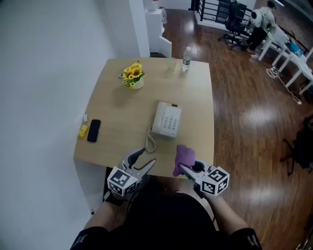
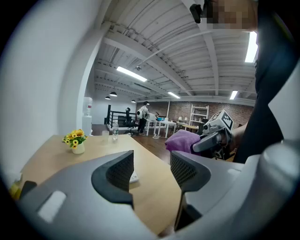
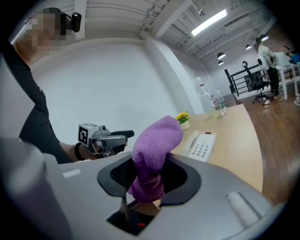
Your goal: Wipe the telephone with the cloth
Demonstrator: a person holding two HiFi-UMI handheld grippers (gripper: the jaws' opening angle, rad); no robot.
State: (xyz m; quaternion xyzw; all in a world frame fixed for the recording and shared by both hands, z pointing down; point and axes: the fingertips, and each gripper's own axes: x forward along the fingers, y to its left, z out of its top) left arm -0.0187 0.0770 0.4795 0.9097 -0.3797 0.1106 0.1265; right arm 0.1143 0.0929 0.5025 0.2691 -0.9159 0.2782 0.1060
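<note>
Light wood counter (image 1: 127, 122) sits beside a plain white wall (image 1: 44, 73); dark glossy plank floor (image 1: 244, 112) on the open side, with glare patches. Far end: white pillar (image 1: 139, 27), black railing (image 1: 208, 10), black office chair (image 1: 237, 19), row of white desks (image 1: 293, 53). Overhead, exposed white beam ceiling (image 2: 187, 42) with strip lights (image 2: 131, 73) on; brick back wall (image 2: 185, 112) with a white shelf rack (image 2: 199, 115) in front.
</note>
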